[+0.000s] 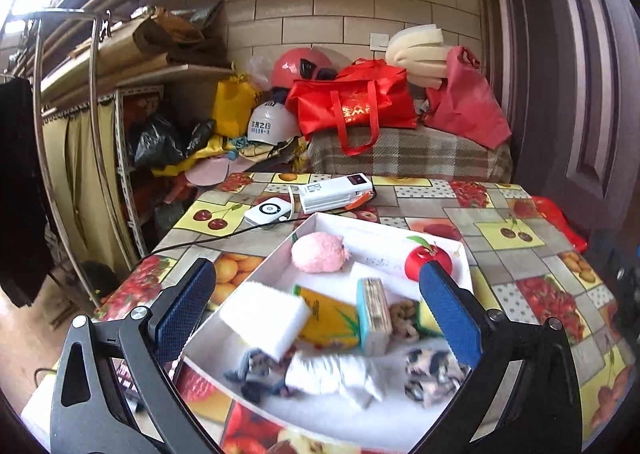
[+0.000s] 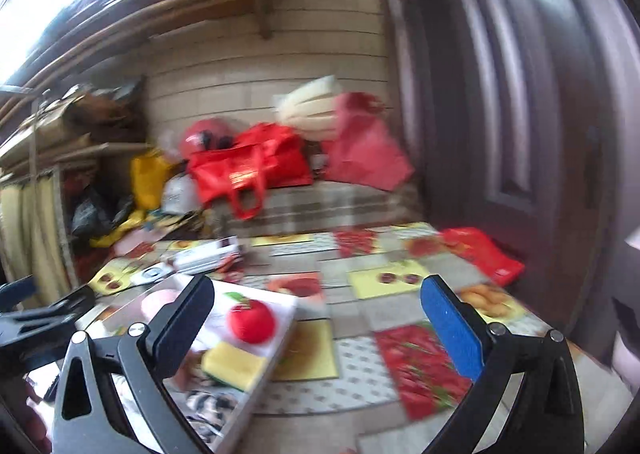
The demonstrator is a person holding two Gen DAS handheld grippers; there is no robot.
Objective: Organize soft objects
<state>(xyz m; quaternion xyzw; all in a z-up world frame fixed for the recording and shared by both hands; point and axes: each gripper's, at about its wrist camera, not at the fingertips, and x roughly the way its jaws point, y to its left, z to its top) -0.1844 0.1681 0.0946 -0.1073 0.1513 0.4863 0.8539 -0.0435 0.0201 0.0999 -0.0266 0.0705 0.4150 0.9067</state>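
Note:
A white box point(image 1: 320, 218) on the fruit-print table holds soft things: a pink plush ball point(image 1: 318, 252), a red plush apple point(image 1: 416, 258), a white sponge point(image 1: 266, 316), a yellow packet point(image 1: 328, 312), a teal-edged block point(image 1: 374, 316), a yellow sponge point(image 2: 234, 364) and rolled cloths point(image 1: 332, 374). My left gripper point(image 1: 316, 312) hovers over the box, wide open with nothing between its pads. In the blurred right wrist view, my right gripper point(image 2: 320, 328) is also wide open and empty, right of the box point(image 2: 280, 338); the apple point(image 2: 252, 320) shows there too.
A white power bank point(image 1: 336, 191) and a small white device point(image 1: 268, 211) with a black cable lie behind the box. Beyond the table stand a plaid-covered bench with red bags point(image 1: 352, 101), helmets and foam. A door point(image 1: 580, 93) is at right, a red bag point(image 2: 484, 256) on the table's right edge.

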